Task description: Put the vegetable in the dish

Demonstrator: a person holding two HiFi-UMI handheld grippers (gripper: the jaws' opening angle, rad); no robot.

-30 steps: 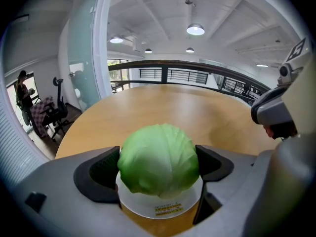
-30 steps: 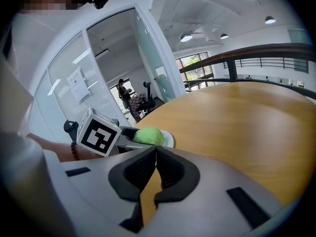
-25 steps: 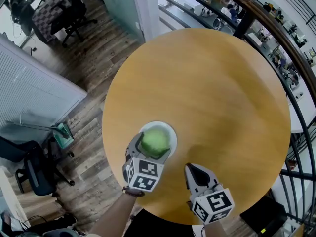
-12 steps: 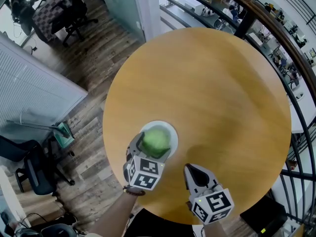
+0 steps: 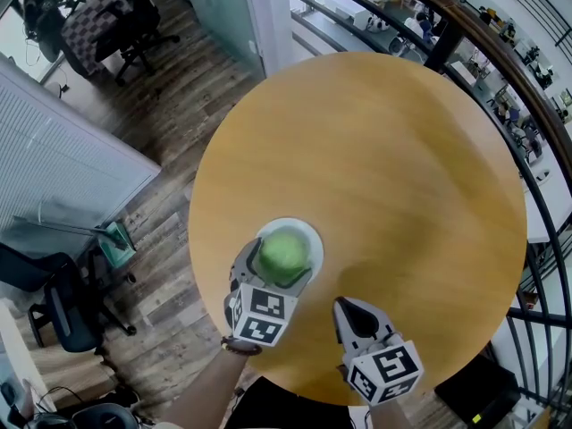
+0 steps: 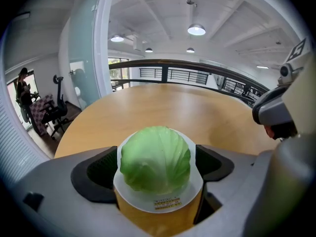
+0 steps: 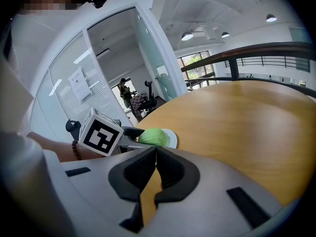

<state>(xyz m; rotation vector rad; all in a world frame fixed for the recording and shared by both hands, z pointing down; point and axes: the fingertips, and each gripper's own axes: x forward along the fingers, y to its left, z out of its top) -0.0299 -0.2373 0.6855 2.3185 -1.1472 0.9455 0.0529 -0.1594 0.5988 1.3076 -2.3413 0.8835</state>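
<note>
– Cabbage (image 6: pixel 155 158) location? Which unit is on it?

– It sits in the white dish (image 6: pixel 148 202), dead ahead of the left hand-held gripper (image 6: pixel 155 168) and between its jaws. The jaws stand apart, one pad on each side. A sliver of dish shows between the cabbage and the right-hand pad, so I judge no squeeze. The head is roundish, with no long axis to line up on.

– Right unit?

– The right hand-held gripper (image 7: pixel 156 150) has its jaws together with nothing between them. The cabbage lies ahead of it and to its left. The left one is the nearer by far.

– Next move turns on what?

– On the pads clearing both flanks, judging by this. The way out is straight back along the jaw line, since the cabbage is directly in front.

– Do the views differ?

– The left gripper view alone shows the gap at the pad. The head view alone shows the dish (image 5: pixel 305 231) near the worktop's (image 5: pixel 384 168) near-left edge, with the cabbage (image 5: pixel 283 253) centred in it. Farther off are a railing (image 6: pixel 197 73) and an office chair (image 5: pixel 134 25).
</note>
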